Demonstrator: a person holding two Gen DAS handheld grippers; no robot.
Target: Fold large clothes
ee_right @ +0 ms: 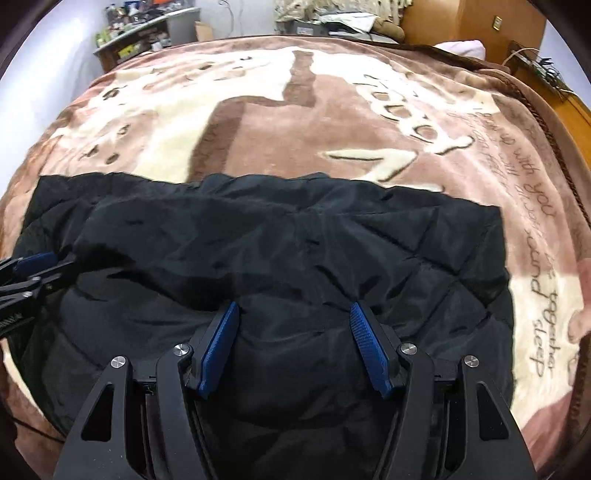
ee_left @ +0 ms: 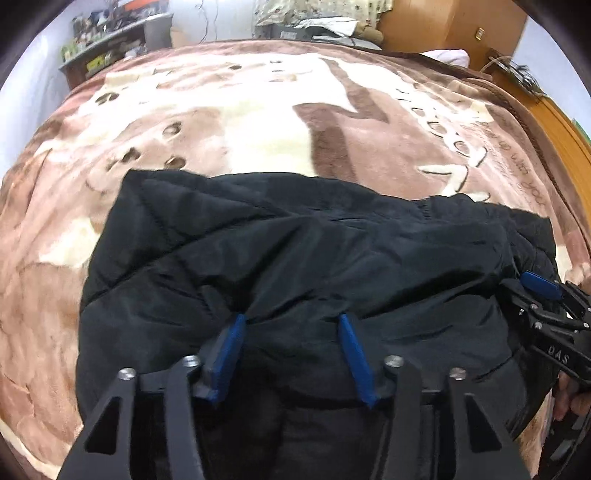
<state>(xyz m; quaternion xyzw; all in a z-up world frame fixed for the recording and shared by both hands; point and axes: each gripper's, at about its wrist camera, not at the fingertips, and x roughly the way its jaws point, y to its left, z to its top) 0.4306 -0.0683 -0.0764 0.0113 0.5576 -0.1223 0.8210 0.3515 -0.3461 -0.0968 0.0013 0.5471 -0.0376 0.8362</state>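
Observation:
A black quilted jacket (ee_left: 295, 240) (ee_right: 277, 240) lies spread across the near part of a brown and cream blanket (ee_left: 258, 122) (ee_right: 332, 122) on a bed. My left gripper (ee_left: 291, 316) points steeply down with its blue fingertips dug into the jacket's left half; the jaws stand apart with padded fabric bulging between them. My right gripper (ee_right: 293, 304) stands a little wider on the jacket's right half, fabric bunched between its fingers too. Each view shows the other gripper at its edge: the right gripper (ee_left: 539, 284), held by a hand (ee_left: 565, 391), and the left gripper (ee_right: 33, 264).
A cluttered shelf (ee_left: 110, 40) stands beyond the bed at the back left. Heaped cloth (ee_left: 321, 14) and a wooden cabinet (ee_left: 443, 26) are behind the far edge. A wooden bed frame (ee_left: 561, 125) runs along the right side. Bare blanket stretches beyond the jacket.

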